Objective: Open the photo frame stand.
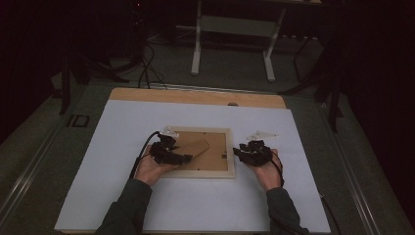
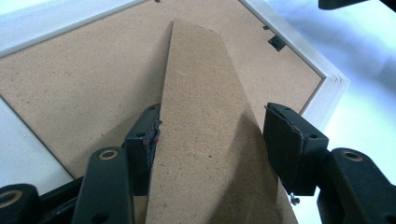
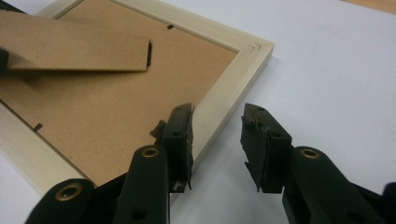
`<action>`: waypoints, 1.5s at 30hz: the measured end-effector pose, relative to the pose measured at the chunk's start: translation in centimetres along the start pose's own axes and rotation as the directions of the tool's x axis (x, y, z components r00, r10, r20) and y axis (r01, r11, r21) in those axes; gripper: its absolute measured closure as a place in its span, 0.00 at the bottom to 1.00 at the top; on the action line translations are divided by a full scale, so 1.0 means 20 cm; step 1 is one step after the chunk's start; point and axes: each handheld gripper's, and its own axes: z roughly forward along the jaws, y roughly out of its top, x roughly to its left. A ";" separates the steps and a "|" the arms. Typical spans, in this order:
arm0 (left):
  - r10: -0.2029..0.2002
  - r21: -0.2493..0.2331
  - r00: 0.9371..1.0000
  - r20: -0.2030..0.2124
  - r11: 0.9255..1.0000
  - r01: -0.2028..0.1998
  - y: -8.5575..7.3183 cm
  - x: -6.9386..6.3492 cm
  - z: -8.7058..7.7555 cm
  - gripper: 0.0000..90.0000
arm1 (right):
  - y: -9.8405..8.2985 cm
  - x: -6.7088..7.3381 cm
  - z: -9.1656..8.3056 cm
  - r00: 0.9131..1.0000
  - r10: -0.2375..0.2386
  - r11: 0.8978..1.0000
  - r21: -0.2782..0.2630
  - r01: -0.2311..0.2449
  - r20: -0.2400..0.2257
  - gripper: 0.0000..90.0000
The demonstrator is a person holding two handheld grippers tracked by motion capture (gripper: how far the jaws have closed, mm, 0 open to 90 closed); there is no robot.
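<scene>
A pale wooden picture frame [image 1: 231, 161] lies face down on the white board, its brown backing [image 2: 84, 79] facing up. A brown stand flap [image 2: 205, 130] rises off the backing. My left gripper [image 2: 212, 135] holds the flap across its width, one jaw on each long edge, at the frame's left side [image 1: 182, 157]. My right gripper [image 3: 217, 135] is open at the frame's right rail [image 3: 224, 98]. One of its jaws is over the rail and backing, the other over the board; in the high view it sits just right of the frame [image 1: 240, 152]. Small metal tabs [image 2: 277, 43] sit along the frame's inner edge.
The white board [image 1: 147, 196] covers a wooden tabletop whose far strip [image 1: 195, 96] shows. Behind the table a white metal stand [image 1: 195, 49] and cables [image 1: 144, 73] sit on the dark floor. The person's forearms come in from the bottom.
</scene>
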 end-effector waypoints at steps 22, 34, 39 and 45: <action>0.079 -0.037 0.996 -0.044 0.996 -0.081 0.00 -0.05 -0.03 0.48 | 0.12 -0.03 -0.01 0.999 -0.040 0.999 0.022 0.040 0.016 0.69; 0.125 -0.056 0.990 -0.072 0.990 -0.129 -0.01 -0.09 -0.04 0.48 | 0.15 -0.06 0.01 1.000 -0.015 0.999 0.035 0.015 -0.004 0.66; 0.140 -0.066 0.986 -0.085 0.987 -0.146 -0.01 -0.10 -0.05 0.48 | 0.15 -0.06 0.02 1.000 -0.014 0.999 0.042 0.015 -0.003 0.65; 0.164 -0.079 0.981 -0.104 0.982 -0.172 -0.02 -0.12 -0.05 0.48 | 0.16 -0.07 0.02 1.000 -0.011 0.999 0.051 0.012 -0.006 0.63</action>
